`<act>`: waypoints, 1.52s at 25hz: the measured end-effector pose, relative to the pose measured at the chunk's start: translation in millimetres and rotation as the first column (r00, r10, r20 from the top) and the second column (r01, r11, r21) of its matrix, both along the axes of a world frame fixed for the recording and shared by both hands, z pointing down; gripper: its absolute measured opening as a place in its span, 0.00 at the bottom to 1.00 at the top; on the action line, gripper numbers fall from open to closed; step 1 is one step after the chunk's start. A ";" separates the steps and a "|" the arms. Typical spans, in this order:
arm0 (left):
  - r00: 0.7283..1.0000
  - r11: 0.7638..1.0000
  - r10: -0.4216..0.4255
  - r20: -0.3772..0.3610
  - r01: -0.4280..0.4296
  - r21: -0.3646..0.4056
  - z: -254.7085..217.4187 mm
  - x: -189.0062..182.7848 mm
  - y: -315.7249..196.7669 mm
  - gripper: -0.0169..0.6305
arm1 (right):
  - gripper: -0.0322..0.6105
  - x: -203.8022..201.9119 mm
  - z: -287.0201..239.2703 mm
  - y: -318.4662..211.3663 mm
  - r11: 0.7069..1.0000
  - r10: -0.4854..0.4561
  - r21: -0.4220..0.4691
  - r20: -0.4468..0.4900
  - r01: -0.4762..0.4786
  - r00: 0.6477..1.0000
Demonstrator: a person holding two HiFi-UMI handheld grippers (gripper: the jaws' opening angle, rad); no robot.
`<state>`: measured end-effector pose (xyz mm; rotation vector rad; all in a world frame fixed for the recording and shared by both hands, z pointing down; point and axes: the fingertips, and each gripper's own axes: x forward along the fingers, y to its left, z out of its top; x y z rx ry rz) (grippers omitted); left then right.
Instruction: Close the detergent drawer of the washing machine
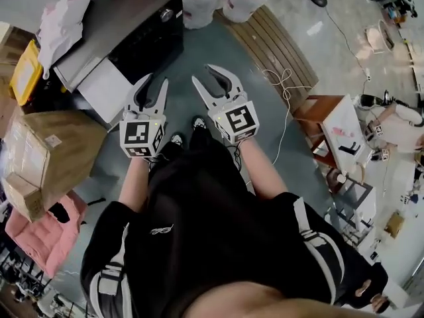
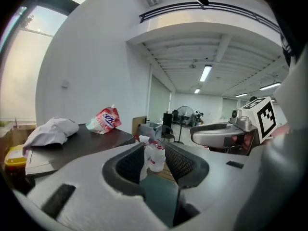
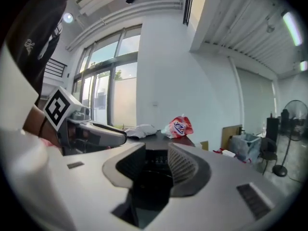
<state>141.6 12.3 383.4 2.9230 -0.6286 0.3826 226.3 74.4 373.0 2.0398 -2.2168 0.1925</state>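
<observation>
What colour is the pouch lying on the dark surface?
The pouch is red and white, clearest in the left gripper view.

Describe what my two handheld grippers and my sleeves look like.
The left gripper and right gripper are pale grey, each with two curved pointed jaws, dark ribbed pads inside, and a white cube of black square markers. The person's black short sleeves carry white stripes.

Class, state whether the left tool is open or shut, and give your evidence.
Open: the left tool has its jaws standing apart in its own view, with nothing gripped between them.
</observation>
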 end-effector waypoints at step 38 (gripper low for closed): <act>0.661 0.648 -0.694 0.285 0.746 -0.153 210.0 -280.9 31.7 0.30 | 0.30 -190.6 221.2 -51.5 0.718 -0.625 -0.360 0.043 0.596 0.780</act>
